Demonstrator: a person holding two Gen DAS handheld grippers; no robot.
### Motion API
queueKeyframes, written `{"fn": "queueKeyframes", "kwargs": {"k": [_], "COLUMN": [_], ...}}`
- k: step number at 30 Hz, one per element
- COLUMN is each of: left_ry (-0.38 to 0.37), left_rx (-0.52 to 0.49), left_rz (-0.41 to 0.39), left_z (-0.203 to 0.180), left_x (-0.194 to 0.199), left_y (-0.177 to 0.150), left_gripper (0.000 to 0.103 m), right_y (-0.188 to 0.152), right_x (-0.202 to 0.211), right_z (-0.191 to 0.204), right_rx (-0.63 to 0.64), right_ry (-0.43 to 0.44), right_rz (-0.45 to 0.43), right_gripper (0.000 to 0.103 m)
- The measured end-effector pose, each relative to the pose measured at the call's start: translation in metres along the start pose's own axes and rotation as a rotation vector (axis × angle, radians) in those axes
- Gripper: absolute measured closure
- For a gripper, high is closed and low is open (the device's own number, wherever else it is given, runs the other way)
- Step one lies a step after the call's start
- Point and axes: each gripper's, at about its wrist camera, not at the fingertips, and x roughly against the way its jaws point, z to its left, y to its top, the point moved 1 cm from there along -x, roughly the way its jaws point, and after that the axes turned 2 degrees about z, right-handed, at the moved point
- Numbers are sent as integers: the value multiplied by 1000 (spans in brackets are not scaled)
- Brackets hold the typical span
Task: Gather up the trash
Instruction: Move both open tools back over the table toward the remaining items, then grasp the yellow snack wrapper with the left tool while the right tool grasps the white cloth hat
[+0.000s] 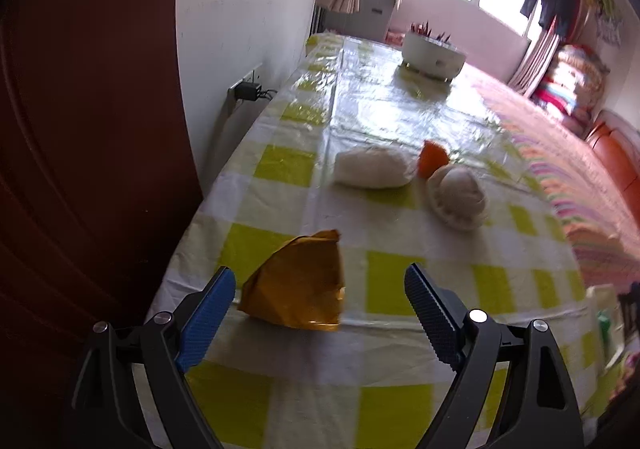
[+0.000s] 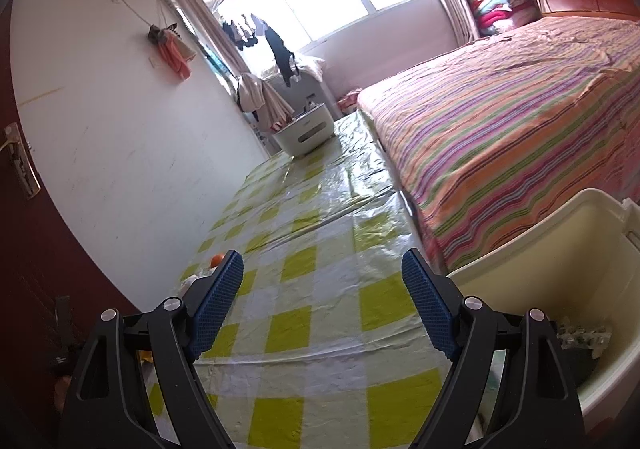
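My left gripper has its jaws spread wide and empty; a crumpled amber wrapper lies on the worktop between them, nearer the left jaw, though I cannot tell whether it touches. Farther off I see a white wad, an orange piece and a second pale lump, all too blurred to identify. My right gripper is likewise open on nothing. Only that view shows the cream bin at near right, cut off by the frame, with a blister pack inside, half hidden behind the jaw. There the orange piece peeks past the left jaw.
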Motion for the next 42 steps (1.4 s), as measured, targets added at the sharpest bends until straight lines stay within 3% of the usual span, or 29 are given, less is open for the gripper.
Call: {"fn": "queueKeyframes", "kwargs": {"k": [19,25,30,42], "left_ry": [9,-8,-14,-62], "left_rx": [-50,-46,-35,72], "left_rz": [35,38,58,69], "left_z": [-6,-9,-10,-4], "left_x": [-22,-27,-35,-44], "left_y": [-2,0,1,16], "left_gripper": [19,26,40,40], "right_y": [-12,-14,-19,-28], "right_x": [-34,-67,-100,-171], "right_z": [34,73,107,174], "right_rx": [45,127,204,419], "right_ry": [46,92,130,184], "right_rz": [78,134,199,320], "right_gripper": [23,23,23,23]}}
